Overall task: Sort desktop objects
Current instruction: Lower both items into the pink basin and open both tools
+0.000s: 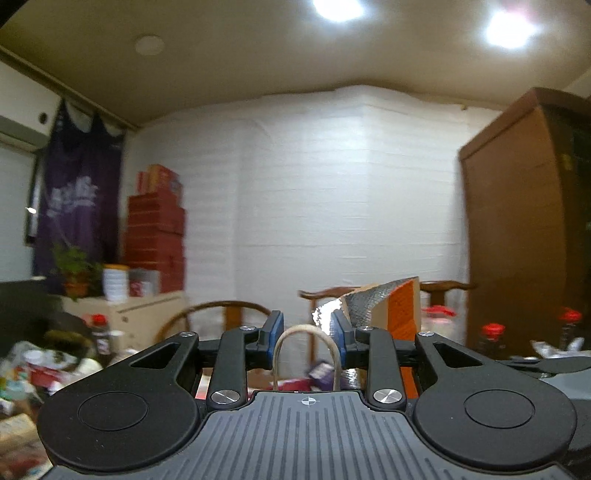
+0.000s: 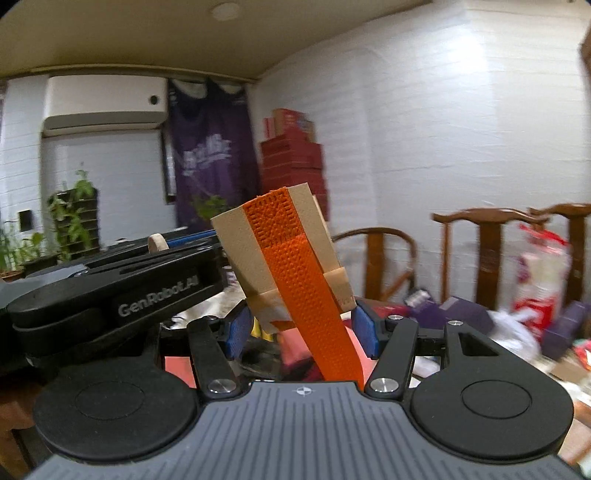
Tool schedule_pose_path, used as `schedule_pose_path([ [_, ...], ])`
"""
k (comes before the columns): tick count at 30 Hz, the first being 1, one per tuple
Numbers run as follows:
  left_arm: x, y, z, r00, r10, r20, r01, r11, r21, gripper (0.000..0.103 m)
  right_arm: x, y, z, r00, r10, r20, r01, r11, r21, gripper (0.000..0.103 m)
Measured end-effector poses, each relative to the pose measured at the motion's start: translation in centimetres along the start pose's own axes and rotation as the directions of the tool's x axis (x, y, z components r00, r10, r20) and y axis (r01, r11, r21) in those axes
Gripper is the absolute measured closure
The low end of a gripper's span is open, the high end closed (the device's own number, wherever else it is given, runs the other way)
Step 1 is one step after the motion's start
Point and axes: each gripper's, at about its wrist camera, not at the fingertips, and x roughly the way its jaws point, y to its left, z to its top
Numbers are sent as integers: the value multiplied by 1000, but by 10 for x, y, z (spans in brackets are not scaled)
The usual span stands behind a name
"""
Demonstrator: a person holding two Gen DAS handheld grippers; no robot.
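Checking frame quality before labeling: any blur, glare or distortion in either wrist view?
Left wrist: two ceiling lights blown out, clutter at left motion-smeared, walls bowed by fisheye. Right wrist: orange strap sharp, chairs and clutter at right blurred, no glare.

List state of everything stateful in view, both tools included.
left tool: open, handle loop between pads, unpinched
handle loop: arched upright
right tool: around bag's lower end, grip unclear
bag: tilted
orange strap: loose, trailing under right tool
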Motion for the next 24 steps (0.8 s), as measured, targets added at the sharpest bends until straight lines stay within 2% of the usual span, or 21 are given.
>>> schedule_pose_path([
  [6, 11, 34, -12, 997, 63, -55, -66, 997, -48, 62, 43, 22, -3, 996, 71, -48, -71, 997, -10, 39],
  [13, 35, 63, -38, 979, 140, -149, -150, 987, -61, 53, 71, 20, -17, 994, 29, -110, -31, 999, -21, 38],
  [15, 35, 71, -43, 975, 156, -161, -168, 983, -67, 49, 70, 13, -17, 993, 26, -116, -26, 1000, 0, 38],
  [17, 36, 72, -48, 970, 171, -172, -182, 982, -50, 49, 69, 3, -16, 995, 39, -97, -34, 998, 45, 29],
  [21, 41, 69, -61, 955, 209, -210, -211, 977, 14, 49, 58, -20, -11, 994, 58, -94, -46, 991, 129, 28],
  [24, 38, 72, -75, 953, 169, -253, -179, 984, -19, 49, 37, -34, -22, 992, 60, -113, -46, 992, 120, 28],
])
